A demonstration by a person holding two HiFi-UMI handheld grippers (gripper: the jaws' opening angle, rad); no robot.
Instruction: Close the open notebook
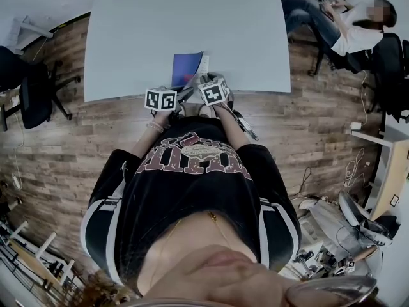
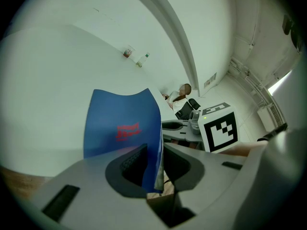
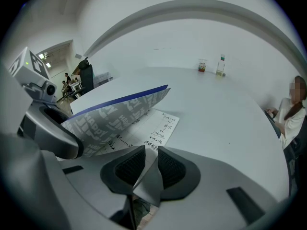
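The notebook [image 1: 186, 68] lies open at the near edge of the white table [image 1: 160, 18]. Its blue cover [image 2: 122, 128] with red print stands raised, and my left gripper [image 2: 152, 164] is shut on the cover's near edge. From the right gripper view I see the cover's grey patterned underside [image 3: 115, 114] arching over a handwritten page [image 3: 156, 126]. My right gripper [image 3: 146, 164] is shut on the near corner of the notebook's lower leaf [image 3: 148, 183]. Both grippers sit side by side in the head view, the left gripper [image 1: 186, 91] and the right gripper [image 1: 203, 80].
A small bottle [image 3: 220, 65] and a cup [image 3: 202, 65] stand at the table's far side. A person sits on a chair at the back right [image 1: 358, 31]. An office chair [image 1: 35, 91] stands left of the table. Cables and gear lie on the wooden floor at right [image 1: 332, 248].
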